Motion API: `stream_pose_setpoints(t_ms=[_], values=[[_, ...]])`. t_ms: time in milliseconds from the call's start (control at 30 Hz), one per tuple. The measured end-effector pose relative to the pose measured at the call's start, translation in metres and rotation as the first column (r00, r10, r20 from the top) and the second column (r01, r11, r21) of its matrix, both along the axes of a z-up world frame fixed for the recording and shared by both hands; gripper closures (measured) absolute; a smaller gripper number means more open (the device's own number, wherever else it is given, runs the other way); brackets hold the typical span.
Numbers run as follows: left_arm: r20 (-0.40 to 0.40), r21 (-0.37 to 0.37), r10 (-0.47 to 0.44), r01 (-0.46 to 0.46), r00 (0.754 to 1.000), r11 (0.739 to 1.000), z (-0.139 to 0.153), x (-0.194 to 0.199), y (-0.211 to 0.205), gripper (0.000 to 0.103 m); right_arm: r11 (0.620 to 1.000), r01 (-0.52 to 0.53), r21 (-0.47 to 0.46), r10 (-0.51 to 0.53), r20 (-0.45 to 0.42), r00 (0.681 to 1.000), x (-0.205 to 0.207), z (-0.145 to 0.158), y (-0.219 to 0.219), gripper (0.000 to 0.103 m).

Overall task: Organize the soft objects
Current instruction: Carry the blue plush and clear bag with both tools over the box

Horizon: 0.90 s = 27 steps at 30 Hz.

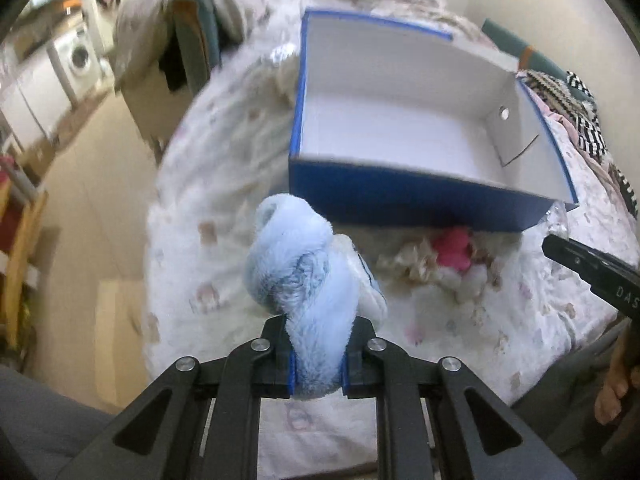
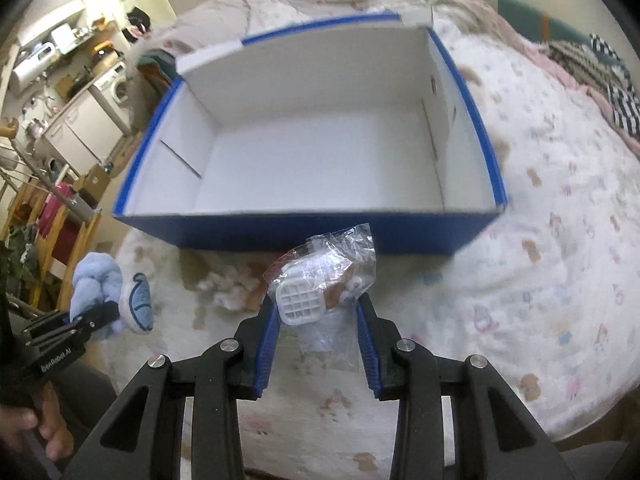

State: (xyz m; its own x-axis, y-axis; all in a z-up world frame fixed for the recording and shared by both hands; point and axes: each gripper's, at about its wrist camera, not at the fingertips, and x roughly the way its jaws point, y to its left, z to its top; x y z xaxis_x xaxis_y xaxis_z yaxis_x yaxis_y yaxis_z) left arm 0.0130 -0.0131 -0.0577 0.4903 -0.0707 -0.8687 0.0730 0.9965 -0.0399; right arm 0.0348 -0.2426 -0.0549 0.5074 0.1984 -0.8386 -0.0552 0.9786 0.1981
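Observation:
A blue box [image 1: 408, 196] with a white, empty inside stands on the blanket-covered bed; it also shows in the right wrist view [image 2: 280, 232]. My left gripper [image 1: 317, 354] is shut on a light blue plush toy [image 1: 296, 272], held above the bed in front of the box; the toy also shows in the right wrist view [image 2: 100, 284]. My right gripper [image 2: 318, 312] is shut on a clear plastic bag [image 2: 332, 264] with a white gridded piece inside, held just before the box's near wall. A pink and cream soft toy [image 1: 452, 250] lies by the box.
A white printed blanket [image 2: 560, 240] covers the bed. Striped clothes [image 1: 576, 120] lie at its right edge. A chair with draped fabric [image 1: 188, 52] stands left of the bed. A washing machine [image 1: 82, 58] and shelves are far left. The other gripper's finger [image 1: 592, 268] shows at right.

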Motion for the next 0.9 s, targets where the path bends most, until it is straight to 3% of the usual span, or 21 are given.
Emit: stream_pose_setpoints(t_ms=[200,533,900], values=[[0.101,0.014,0.011,-0.012,0.995,1.0,0.029,0.003,-0.007,0.089,1.0,-0.016,-0.013,0.017,0.093,0.996,0.002,0.018,0.007,0.064],[0.2,0.044,-0.04,0.032,0.979,0.999,0.076,0.046,-0.027,0.089,0.998,-0.051,0.04,0.044,0.162,0.986,0.014,0.044,0.009,0.064],[0.201,0.12,-0.133,0.11,0.971,0.987,0.068,0.112,-0.062,0.089,1.0,0.006,0.001,-0.006,0.145,0.989,0.075,0.046,-0.004,0.064]])
